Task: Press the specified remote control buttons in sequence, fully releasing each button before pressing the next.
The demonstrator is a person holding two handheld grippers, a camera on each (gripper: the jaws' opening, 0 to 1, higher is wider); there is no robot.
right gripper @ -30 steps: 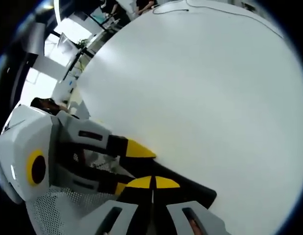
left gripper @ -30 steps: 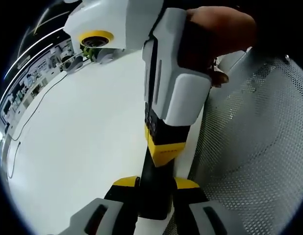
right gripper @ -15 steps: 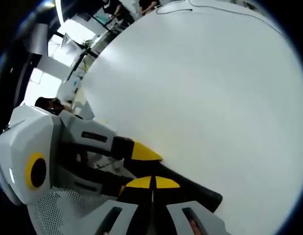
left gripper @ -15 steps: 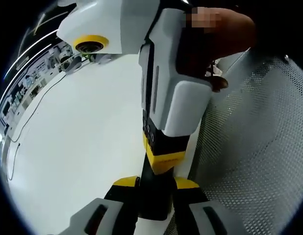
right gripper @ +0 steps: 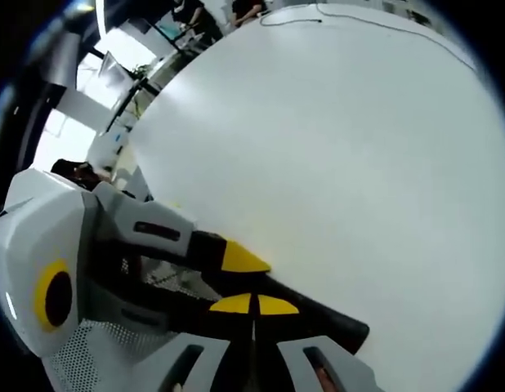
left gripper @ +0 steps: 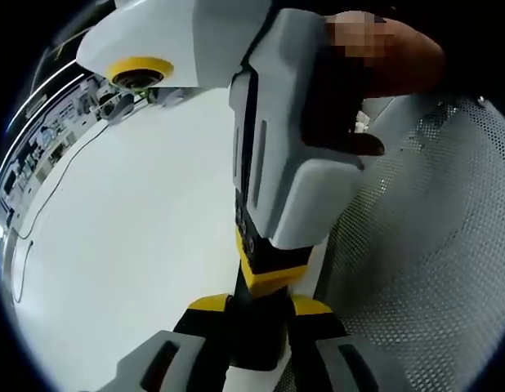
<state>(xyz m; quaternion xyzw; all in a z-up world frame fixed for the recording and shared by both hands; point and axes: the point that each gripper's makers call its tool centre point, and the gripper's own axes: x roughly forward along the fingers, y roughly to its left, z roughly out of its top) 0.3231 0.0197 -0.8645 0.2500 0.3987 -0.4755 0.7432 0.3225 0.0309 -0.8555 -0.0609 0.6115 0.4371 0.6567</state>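
— Where is the remote (left gripper: 254, 331)?
— A black remote, clamped between the left gripper (left gripper: 259, 306)'s yellow-tipped jaws, over the white table (left gripper: 138, 237).
— And the right gripper (right gripper: 254, 305)?
— Its jaws are closed together, tips pressed on the remote's face; a hand (left gripper: 375, 61) grips its body beside a perforated white chair (left gripper: 432, 245)
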